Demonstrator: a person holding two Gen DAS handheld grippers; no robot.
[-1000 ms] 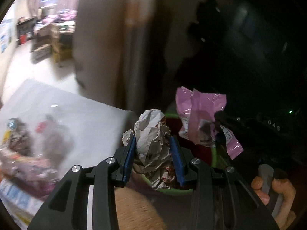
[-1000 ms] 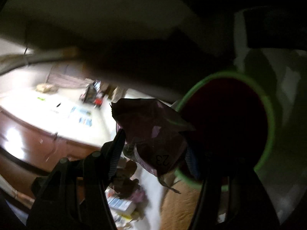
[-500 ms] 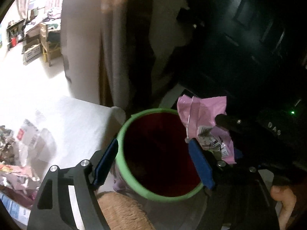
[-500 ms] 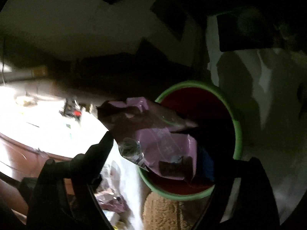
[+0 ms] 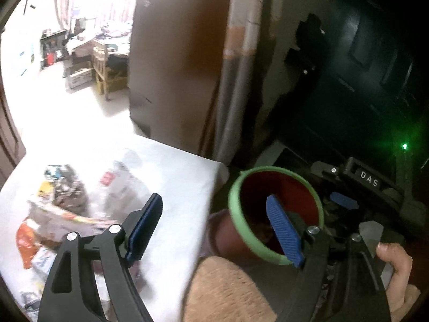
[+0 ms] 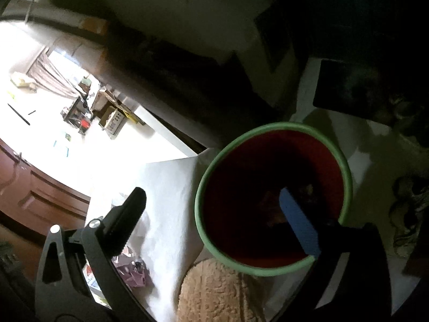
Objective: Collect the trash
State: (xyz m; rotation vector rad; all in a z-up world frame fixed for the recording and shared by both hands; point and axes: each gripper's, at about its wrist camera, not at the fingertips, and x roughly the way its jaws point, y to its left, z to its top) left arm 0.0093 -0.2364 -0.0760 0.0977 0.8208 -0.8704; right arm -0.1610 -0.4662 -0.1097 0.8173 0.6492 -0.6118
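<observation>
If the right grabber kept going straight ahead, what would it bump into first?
Probably the green rim of the red bin. The right grabber is open and empty; its blue finger already hangs over the bin. Depth is unclear.

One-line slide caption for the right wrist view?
Empty, open right gripper above the green-rimmed red bin, beside the white sheet.

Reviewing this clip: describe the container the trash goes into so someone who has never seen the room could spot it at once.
Find the white sheet strewn with wrappers; just off its right corner, beside a tan fuzzy mat, stands the bin. It is a round open-topped bucket, dark red inside, and its pale green rim is the only green ring in view.
</observation>
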